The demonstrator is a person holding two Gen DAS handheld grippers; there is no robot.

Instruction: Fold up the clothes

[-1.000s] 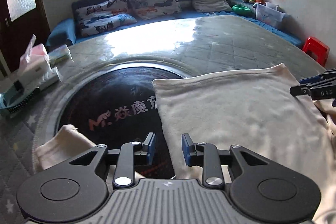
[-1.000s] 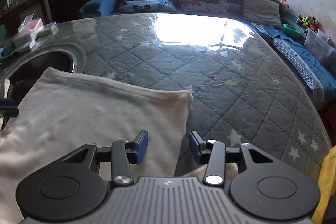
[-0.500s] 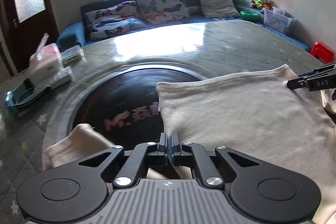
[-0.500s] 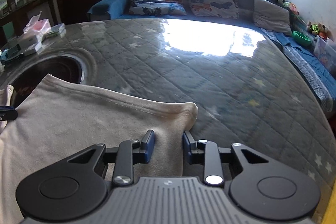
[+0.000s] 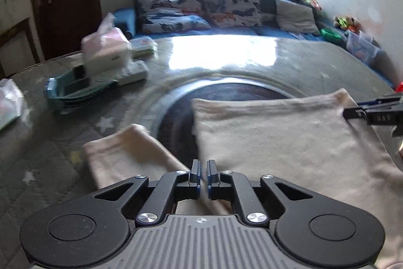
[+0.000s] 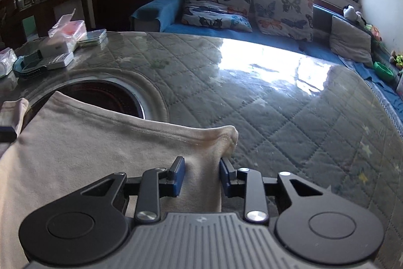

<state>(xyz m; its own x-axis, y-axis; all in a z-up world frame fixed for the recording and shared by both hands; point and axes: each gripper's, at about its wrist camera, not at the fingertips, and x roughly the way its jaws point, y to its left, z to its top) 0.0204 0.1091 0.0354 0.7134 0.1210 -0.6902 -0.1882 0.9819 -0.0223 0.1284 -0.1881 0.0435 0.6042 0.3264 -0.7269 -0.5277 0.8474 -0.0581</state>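
A cream garment (image 5: 282, 143) lies spread on the quilted round table (image 5: 226, 54), partly over its dark centre disc (image 5: 226, 92). A sleeve (image 5: 126, 155) lies to the left. My left gripper (image 5: 204, 168) is shut on the garment's edge at the near left side. In the right wrist view the garment (image 6: 88, 150) fills the lower left; its far right corner (image 6: 226, 135) is bunched up. My right gripper (image 6: 201, 168) straddles that edge with a fold of cloth between its jaws, which stand a little apart. The right gripper also shows in the left wrist view (image 5: 372, 112).
A teal tray (image 5: 78, 90), tissue packs (image 5: 105, 52) and white boxes (image 5: 133, 72) sit at the table's far left. A blue sofa with butterfly cushions (image 5: 226, 4) stands behind the table. A plastic bag (image 5: 10, 102) lies at the left edge.
My left gripper closed on the garment's edge and turned left. My right gripper narrowed around the garment's corner and moved forward over it.
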